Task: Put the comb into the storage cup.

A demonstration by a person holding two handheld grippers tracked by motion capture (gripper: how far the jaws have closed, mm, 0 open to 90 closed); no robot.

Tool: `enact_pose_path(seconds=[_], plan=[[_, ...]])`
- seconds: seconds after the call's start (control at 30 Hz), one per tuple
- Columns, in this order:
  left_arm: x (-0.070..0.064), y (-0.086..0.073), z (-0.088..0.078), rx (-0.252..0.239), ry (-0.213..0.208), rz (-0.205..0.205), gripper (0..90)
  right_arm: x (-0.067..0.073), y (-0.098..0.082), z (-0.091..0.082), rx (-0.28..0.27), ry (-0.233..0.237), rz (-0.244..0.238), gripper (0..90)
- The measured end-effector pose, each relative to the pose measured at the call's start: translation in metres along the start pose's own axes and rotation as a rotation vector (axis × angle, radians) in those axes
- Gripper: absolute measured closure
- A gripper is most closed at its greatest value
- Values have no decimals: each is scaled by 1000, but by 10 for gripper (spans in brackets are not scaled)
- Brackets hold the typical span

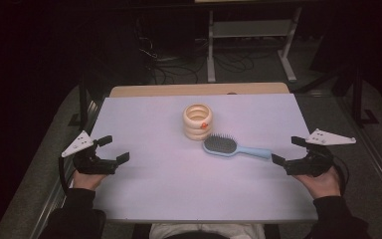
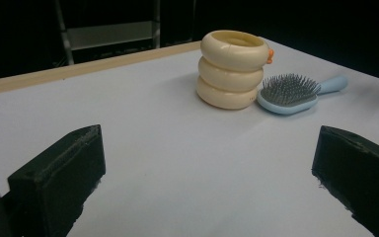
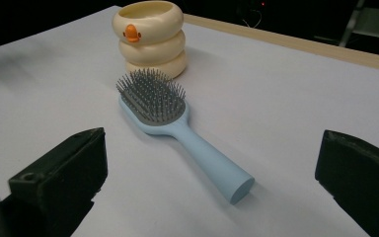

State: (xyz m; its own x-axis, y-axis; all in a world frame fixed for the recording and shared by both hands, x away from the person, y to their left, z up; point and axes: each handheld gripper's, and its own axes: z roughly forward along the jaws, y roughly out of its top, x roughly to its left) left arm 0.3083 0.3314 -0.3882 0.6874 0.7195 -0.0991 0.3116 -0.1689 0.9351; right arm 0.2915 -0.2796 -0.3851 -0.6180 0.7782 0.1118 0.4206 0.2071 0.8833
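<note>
Hairbrush (image 3: pixel 172 126), light, rigid plastic, lies bristles-up beside the duck-faced cup (image 3: pixel 149 37); its smooth handle suits pinching by the right hand-held gripper (image 3: pixel 212 182), jaws spread, nothing held.

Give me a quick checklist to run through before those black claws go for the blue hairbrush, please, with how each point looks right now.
1. Right gripper jaws wide apart and holding nothing: ok.
2. Left gripper jaws wide apart and holding nothing: ok.
3. Hairbrush lies flat, bristles up, handle end toward the right gripper: ok.
4. Handle free of other things, so jaws could likely close round it: ok.
5. Brush head clear of the cream ringed cup: cannot tell; they sit very close, perhaps touching.
6. Cup upright on the white table: ok.
</note>
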Motion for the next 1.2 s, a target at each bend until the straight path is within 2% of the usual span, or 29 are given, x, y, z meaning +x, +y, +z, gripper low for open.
enact_pose_path(seconds=[0.27,0.33,0.47,0.6,0.8,1.07,1.2], plan=[[-1,-1,0,7,1,1,0,1,2,-4,-6,-13,-8,0],[-1,-2,1,8,6,-2,0,1,3,-5,-10,-8,-5,0],[0,-2,2,15,6,0,0,1,8,-5,20,7,-19,0],[-1,-2,1,10,2,1,0,2,13,-7,16,10,-29,0],[-1,-3,2,12,-1,0,0,4,23,-10,50,-1,-75,0],[-3,-3,3,11,-13,2,0,3,36,-2,118,18,-106,0],[-3,-4,4,12,-17,2,0,4,43,1,131,24,-123,0]])
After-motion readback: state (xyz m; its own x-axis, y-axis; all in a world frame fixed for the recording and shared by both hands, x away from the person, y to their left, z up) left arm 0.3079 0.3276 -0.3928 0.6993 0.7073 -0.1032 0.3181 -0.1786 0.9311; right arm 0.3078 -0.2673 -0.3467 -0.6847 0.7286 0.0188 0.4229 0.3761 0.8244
